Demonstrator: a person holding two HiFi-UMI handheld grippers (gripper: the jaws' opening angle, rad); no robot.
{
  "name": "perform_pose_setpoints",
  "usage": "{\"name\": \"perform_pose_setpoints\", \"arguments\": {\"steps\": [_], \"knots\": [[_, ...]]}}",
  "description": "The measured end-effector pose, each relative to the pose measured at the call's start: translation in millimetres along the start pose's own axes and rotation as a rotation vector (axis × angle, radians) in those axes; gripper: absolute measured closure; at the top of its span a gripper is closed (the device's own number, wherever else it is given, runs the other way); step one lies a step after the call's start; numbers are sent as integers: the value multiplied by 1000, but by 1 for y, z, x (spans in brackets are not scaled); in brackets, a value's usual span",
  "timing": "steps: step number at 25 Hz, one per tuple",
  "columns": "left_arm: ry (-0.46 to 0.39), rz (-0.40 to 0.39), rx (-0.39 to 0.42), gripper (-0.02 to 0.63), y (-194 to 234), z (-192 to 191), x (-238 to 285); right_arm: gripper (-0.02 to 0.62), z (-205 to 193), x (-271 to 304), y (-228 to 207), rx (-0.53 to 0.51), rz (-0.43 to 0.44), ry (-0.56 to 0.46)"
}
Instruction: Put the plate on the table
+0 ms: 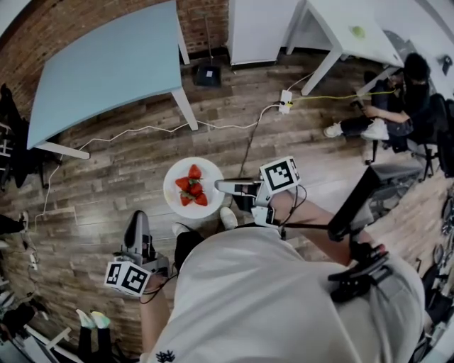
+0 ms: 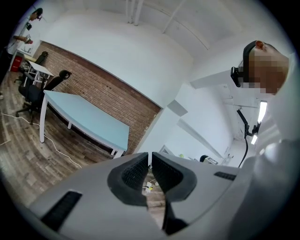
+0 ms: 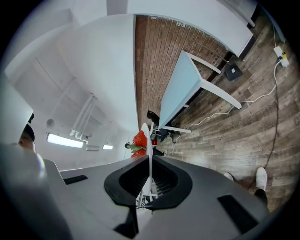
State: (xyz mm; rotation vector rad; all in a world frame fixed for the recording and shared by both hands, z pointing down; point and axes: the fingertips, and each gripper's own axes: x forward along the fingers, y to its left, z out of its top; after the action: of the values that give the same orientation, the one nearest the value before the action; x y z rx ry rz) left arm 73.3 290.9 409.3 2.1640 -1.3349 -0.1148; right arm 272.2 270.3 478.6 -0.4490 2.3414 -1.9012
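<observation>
A grey-brown wood-plank floor carries a light-blue rectangular table at upper left, a white table at upper right, and a thin white cable running to a white power strip at upper centre.

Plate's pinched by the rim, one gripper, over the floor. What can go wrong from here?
1. The right gripper clamps the plate only at its rim, so it could sag or slip.
2. The loose strawberries could roll off if it tilts.
3. The table is some way off; the left gripper, shut and empty, gives no support.
</observation>
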Motion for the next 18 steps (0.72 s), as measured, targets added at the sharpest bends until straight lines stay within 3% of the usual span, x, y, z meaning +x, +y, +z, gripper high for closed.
{"name": "perform_pose_setpoints", "arguments": {"steps": [9, 11, 18], "knots": [[19, 3, 21, 578, 34, 15, 10, 578, 18, 47, -4, 6, -6, 1], [27, -13, 35, 604, 47, 21, 13, 578, 24, 62, -6, 5, -18, -3], [39, -88, 65, 604, 111, 85, 38, 578, 73, 137, 5, -3, -58, -48]]}}
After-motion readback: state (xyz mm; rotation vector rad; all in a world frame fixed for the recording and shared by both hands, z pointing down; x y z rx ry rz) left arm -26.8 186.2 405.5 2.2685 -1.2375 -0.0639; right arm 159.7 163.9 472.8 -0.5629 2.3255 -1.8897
